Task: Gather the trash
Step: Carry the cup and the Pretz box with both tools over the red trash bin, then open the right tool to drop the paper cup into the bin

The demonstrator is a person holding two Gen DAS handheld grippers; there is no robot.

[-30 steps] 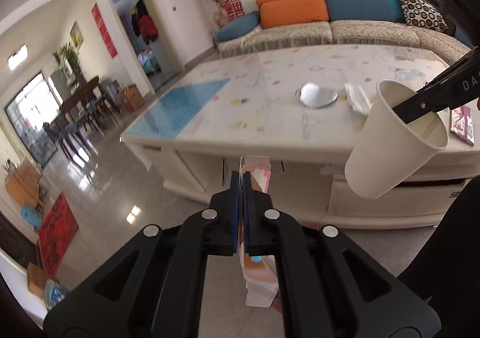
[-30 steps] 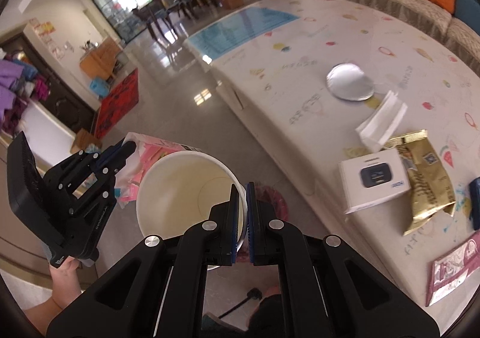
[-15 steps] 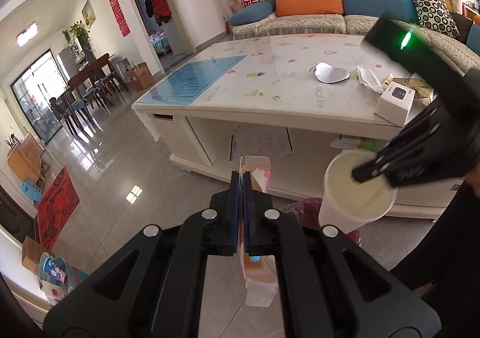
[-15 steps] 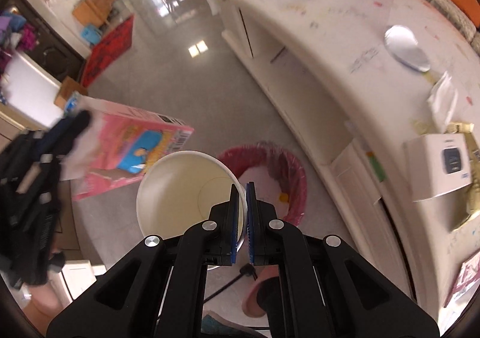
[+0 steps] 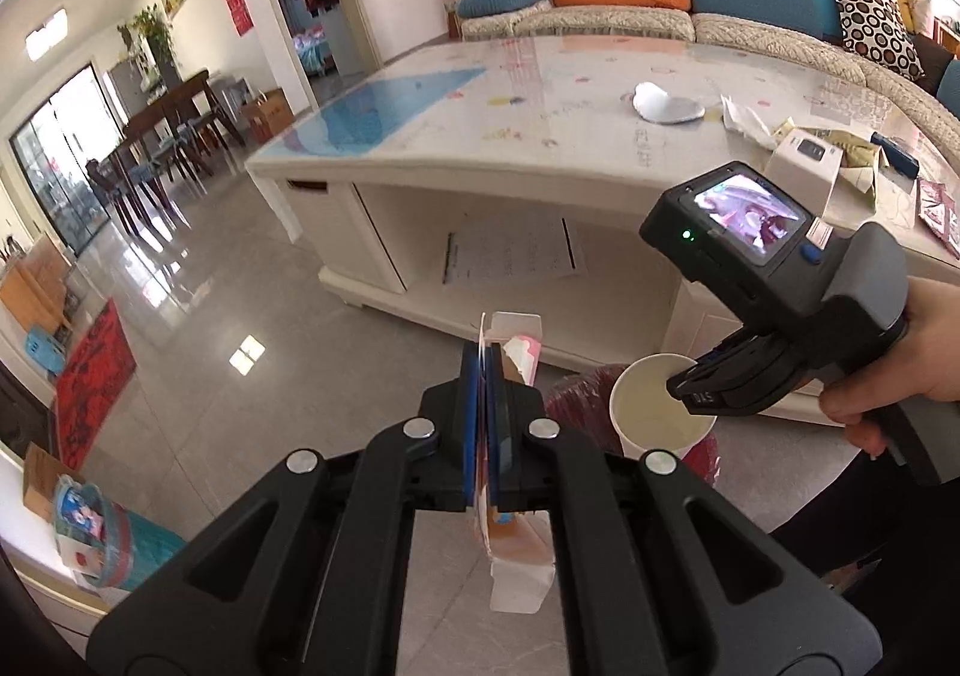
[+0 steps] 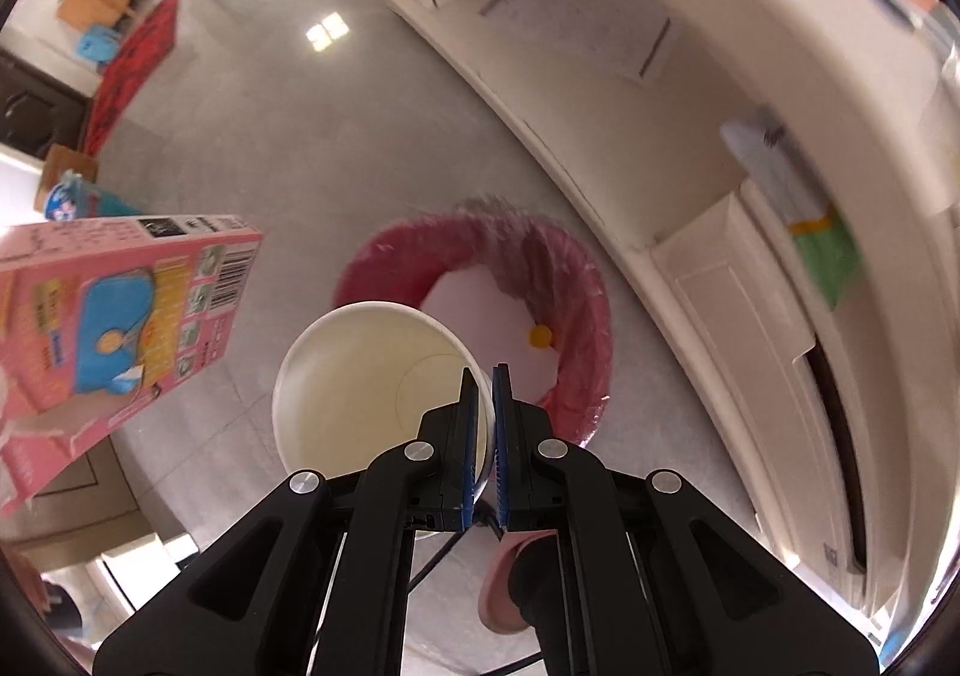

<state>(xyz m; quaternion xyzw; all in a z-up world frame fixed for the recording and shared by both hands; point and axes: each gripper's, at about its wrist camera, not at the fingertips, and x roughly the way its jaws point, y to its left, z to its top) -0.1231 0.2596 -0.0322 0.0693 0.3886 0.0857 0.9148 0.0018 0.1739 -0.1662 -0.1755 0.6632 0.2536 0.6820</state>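
we have brought both loads down off the counter (image 5: 540, 159) toward the bin (image 6: 576, 280), the red-lined one on the floor just beside the counter's near edge. a second ago the paper cup (image 6: 372, 382) was up level with the counter top; now it hangs low, partly over the bin's rim, with the right gripper (image 6: 486, 436) pointing almost straight down and its fingers (image 6: 471, 436) pinched nearly shut on the cup's wall. the left gripper (image 5: 486, 424) has sunk less. its fingers are fully closed on the flattened pink carton (image 6: 114, 316), which sits off to one side of the bin, not yet over it.

so the cup looks about ready to drop, though it may need a little shift toward the bin's middle first, since part of it is outside the rim. the carton should follow. on the counter, toward its far right corner, a white box (image 5: 804, 165), wrappers and a crumpled tissue (image 5: 744, 120) are left to collect.
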